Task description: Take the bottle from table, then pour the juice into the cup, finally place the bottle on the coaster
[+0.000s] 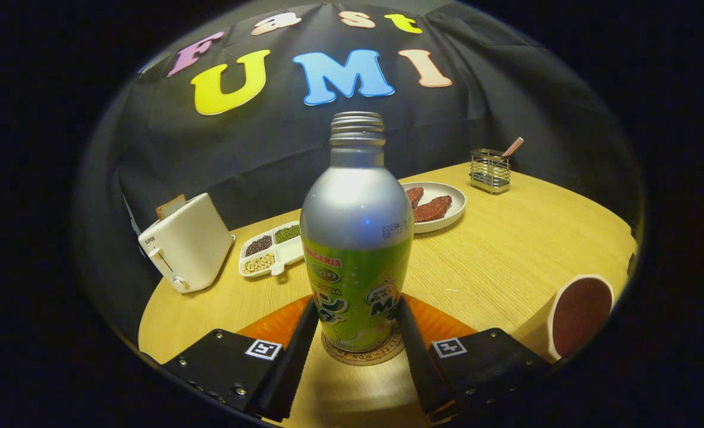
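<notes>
Jaws (357, 333) flanked the lower body of the bottle (357, 238), one finger along each side; seemed pressed against the label, though contact could not be told for certain. Stood upright on the round coaster (382, 355), long axis vertical, uncapped threaded mouth pointing straight up. Judged a rigid metal bottle, smooth and likely slippery on the printed wrap, lighter if already poured; best held low on the widest part, as here. Off beside the right finger, near the bench (495, 261) edge, sat the cup (578, 315) with dark juice inside. Farther across the bench: toaster (182, 244), divided tray (272, 249), plate (447, 205), wire holder (490, 171).
</notes>
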The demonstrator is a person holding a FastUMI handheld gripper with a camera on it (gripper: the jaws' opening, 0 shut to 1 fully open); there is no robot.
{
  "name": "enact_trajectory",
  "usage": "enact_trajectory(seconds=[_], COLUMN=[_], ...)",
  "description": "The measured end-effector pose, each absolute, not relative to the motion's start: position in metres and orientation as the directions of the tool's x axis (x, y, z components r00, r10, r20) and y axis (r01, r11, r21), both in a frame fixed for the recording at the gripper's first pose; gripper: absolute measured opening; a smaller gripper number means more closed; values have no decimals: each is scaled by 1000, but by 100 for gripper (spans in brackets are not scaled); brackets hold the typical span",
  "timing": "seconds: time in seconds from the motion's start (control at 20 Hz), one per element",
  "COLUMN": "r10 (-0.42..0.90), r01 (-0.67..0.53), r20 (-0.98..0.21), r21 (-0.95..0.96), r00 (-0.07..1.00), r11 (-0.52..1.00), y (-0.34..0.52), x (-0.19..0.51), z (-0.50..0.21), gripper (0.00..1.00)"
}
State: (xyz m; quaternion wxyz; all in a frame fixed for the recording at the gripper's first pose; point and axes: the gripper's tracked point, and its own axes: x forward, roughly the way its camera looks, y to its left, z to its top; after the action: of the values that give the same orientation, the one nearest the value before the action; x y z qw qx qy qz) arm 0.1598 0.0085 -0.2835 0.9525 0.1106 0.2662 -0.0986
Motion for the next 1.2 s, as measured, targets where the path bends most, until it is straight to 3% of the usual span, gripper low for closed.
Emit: enact_trajectory(seconds=[0.55, 0.65, 1.2], r10=[-110, -102, -79], r01=[195, 184, 160], r20=[-587, -596, -479], r21=[83, 78, 132], r00=[802, 796, 875], r11=[977, 980, 978], y=[24, 26, 18], x=[140, 134, 77], z=[-304, -305, -210], gripper=[86, 98, 98])
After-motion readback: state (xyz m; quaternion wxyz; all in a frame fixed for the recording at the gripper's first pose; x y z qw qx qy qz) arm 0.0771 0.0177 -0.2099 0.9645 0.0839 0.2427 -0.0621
